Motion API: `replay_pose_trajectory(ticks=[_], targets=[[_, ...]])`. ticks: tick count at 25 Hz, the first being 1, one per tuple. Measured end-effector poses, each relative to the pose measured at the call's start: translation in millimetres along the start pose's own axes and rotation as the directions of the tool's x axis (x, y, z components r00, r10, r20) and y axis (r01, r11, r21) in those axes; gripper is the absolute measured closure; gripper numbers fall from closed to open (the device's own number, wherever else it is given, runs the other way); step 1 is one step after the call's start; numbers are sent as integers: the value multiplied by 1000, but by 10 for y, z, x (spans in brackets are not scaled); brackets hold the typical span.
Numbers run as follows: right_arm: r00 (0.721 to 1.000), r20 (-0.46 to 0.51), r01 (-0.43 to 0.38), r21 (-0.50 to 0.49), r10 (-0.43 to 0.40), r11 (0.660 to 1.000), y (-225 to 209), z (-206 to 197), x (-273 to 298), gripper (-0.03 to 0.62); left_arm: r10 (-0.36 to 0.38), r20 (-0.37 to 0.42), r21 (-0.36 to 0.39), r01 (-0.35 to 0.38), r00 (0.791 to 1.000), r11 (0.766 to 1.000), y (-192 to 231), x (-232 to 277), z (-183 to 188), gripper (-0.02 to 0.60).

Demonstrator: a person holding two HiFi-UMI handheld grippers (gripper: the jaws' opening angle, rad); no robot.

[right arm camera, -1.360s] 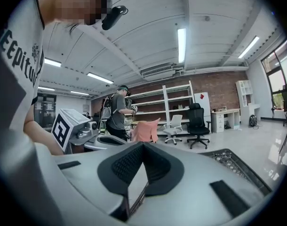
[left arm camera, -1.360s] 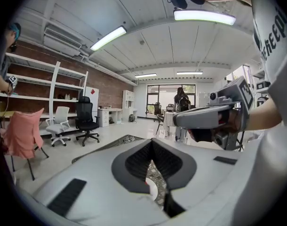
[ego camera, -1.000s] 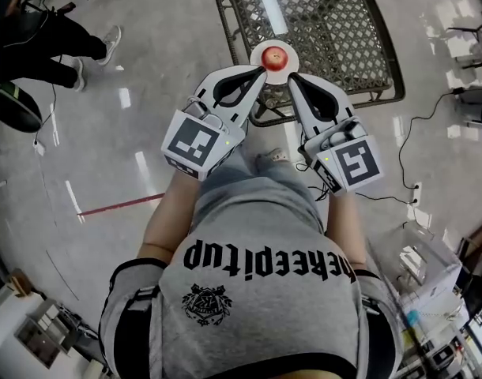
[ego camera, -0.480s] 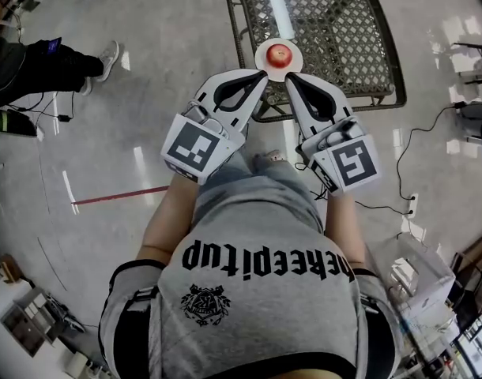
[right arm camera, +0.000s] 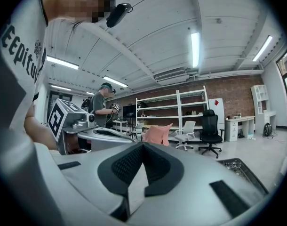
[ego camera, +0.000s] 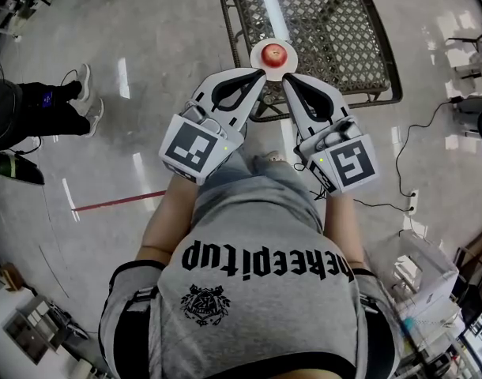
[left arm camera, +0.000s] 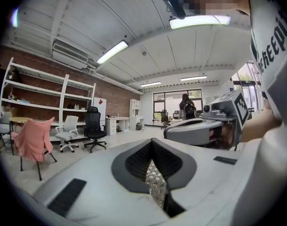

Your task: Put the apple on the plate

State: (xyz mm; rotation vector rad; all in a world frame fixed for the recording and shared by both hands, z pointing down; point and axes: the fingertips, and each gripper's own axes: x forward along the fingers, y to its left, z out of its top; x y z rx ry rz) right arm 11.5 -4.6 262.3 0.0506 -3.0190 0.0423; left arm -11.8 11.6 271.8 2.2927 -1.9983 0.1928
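Apple (ego camera: pixel 276 52) on plate (ego camera: pixel 257 58), mesh tbl (ego camera: pixel 328 22).

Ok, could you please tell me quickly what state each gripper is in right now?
Left gripper: closed, nothing between its jaws.
Right gripper: closed, nothing between its jaws.

Both forearms (ego camera: pixel 171 212) reach out ahead of the torso (ego camera: pixel 257 235), roughly level. Left gripper (ego camera: pixel 259 73) has its jaws closed with nothing between them, and right gripper (ego camera: pixel 287 77) is the same. Tips angle inward ahead of the torso, near each other but apart.
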Motion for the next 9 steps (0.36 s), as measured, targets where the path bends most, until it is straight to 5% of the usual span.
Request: replay_pose_trajectory(ticks=[9], targets=[[1000,-6,-3,-5,3,1000,-1,12,36,599,-2,5,-5,2,1000,1000,43,19,42,571]])
